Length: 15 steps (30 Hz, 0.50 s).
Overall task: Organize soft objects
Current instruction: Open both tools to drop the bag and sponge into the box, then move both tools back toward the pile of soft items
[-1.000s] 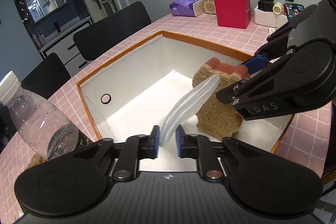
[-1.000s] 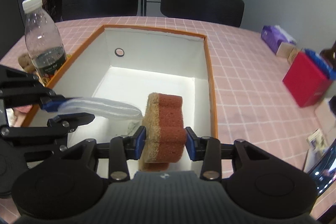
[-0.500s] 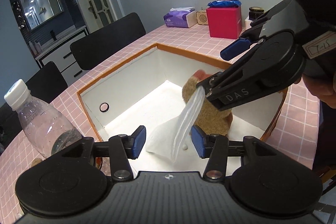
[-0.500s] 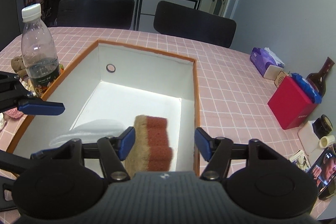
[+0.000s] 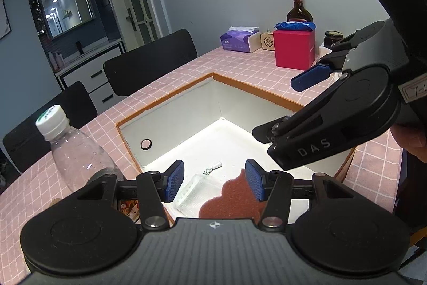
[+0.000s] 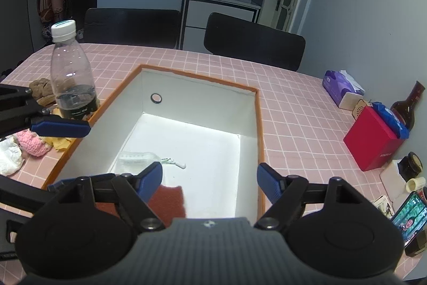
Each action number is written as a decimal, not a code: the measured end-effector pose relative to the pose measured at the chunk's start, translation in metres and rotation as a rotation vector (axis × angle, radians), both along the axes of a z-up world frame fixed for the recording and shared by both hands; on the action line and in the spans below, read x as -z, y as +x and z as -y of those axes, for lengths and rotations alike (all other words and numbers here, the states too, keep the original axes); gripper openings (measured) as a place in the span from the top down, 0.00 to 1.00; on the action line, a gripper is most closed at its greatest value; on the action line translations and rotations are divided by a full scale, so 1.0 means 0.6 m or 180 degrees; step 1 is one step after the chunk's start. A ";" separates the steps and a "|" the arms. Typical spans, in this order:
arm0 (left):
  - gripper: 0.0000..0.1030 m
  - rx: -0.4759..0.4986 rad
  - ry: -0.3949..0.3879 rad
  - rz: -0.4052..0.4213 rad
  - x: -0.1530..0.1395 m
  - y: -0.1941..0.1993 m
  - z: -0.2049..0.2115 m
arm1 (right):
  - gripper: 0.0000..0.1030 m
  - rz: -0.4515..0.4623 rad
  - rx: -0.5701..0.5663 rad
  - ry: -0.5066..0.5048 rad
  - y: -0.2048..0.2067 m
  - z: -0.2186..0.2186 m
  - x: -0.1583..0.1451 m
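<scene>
Pink checked cloth covers the table, and a white box with an orange rim sits sunk in its middle, under blue-grey walls with 2 dark chairs behind. On the box floor lie a rust-red sponge and, just beside it, a clear soft pouch with a small white nozzle at its far end. In the right wrist view the same sponge shows near the close wall and the pouch lies beyond it toward the left wall.

Above the box, the left gripper has its blue pads set well apart, with nothing pressed between them; sponge and pouch lie on the floor below. The right gripper hangs over the box too, its jaws opening and already wide, nothing between them. From the left wrist view the right gripper is seen side-on at the right, held by a hand.

A plastic bottle with a white cap stands upright on the cloth left of the box. Near it lie a brown fuzzy lump, a pink knitted piece and a white crumpled cloth. Far right stand a red box, a tissue pack and a dark glass bottle.
</scene>
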<state>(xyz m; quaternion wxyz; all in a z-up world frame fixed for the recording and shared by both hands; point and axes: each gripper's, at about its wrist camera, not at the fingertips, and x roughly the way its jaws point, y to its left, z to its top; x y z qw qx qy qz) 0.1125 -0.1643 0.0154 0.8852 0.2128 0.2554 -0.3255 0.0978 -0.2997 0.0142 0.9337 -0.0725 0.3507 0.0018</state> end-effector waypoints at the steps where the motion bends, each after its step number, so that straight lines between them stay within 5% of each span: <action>1: 0.40 0.0000 -0.0010 0.0015 -0.002 -0.003 -0.003 | 0.25 0.0010 -0.0013 0.0000 -0.003 -0.003 -0.002; 15: 0.40 -0.0136 -0.0307 0.0278 -0.030 -0.061 -0.091 | 0.20 0.0287 -0.0055 0.0415 -0.081 -0.053 -0.032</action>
